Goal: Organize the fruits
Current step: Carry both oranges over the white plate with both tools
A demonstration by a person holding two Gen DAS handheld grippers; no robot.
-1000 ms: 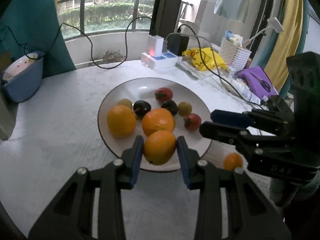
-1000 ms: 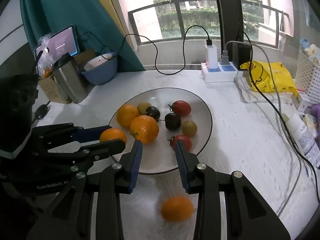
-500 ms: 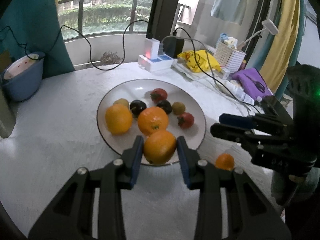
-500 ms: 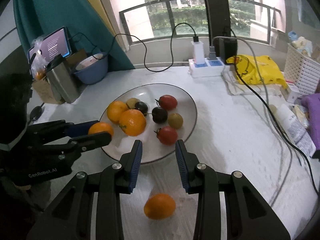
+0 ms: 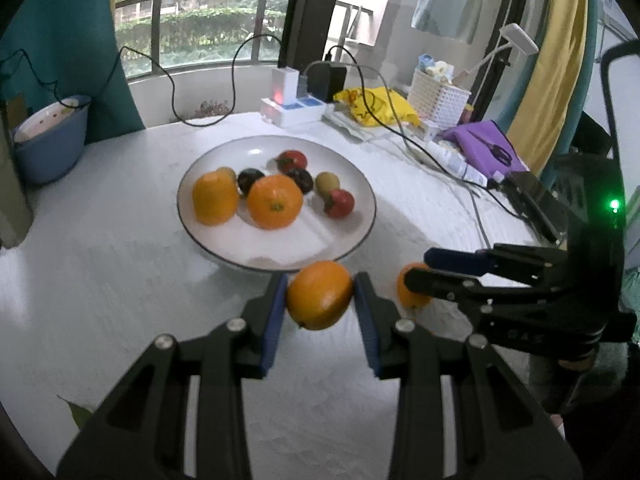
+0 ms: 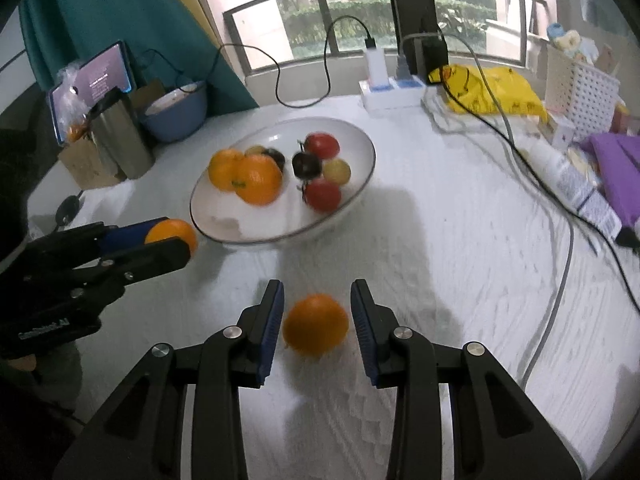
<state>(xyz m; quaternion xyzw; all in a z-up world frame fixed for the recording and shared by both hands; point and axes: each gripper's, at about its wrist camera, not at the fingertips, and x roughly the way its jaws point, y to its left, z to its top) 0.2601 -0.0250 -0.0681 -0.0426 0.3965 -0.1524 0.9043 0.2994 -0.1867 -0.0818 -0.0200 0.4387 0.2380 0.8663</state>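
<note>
Held orange, round and glossy, sits clamped off the white tablecloth, just off the plate rim. Second orange lies on the cloth near the plate. White dark-rimmed plate holds two oranges, two red tomatoes, two dark fruits, two greenish-yellow ones.

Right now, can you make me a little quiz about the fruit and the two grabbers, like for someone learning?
1. True or false: the left gripper is holding the held orange.
2. How many oranges lie in the plate? A one, B two, C four.
3. Fill in: the loose orange between the fingers of the right gripper sits on the ____.

Key: 1 true. 2 B. 3 table.
</note>
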